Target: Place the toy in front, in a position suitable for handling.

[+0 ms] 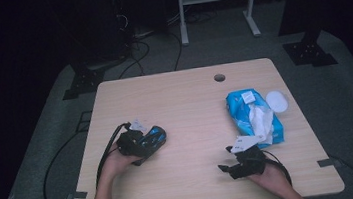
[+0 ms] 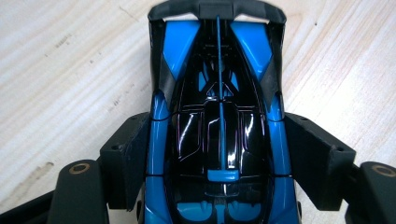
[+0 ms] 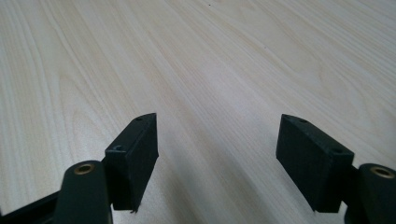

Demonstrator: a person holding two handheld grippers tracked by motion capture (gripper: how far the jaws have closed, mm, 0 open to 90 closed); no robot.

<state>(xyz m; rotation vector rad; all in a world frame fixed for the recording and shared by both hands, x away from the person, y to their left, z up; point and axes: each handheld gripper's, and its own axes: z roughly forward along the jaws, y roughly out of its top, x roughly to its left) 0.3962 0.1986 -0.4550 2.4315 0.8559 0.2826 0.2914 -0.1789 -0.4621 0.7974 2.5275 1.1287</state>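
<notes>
One toy car (image 1: 150, 138), blue and black, sits at the left of the counter (image 1: 185, 108). One blue pack of wipes (image 1: 245, 104) lies at the right, with one white wipe (image 1: 261, 122) sticking out of it. One round white lid (image 1: 277, 101) lies just beside the pack. Two grippers: one at lower left (image 1: 136, 143), one at lower right (image 1: 227, 166).

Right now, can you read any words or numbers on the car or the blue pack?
None can be read.
Toy car: blue and black, no letters or numbers show.
Wipes pack: it has a white label, but the print is too small and blurred to read.
</notes>
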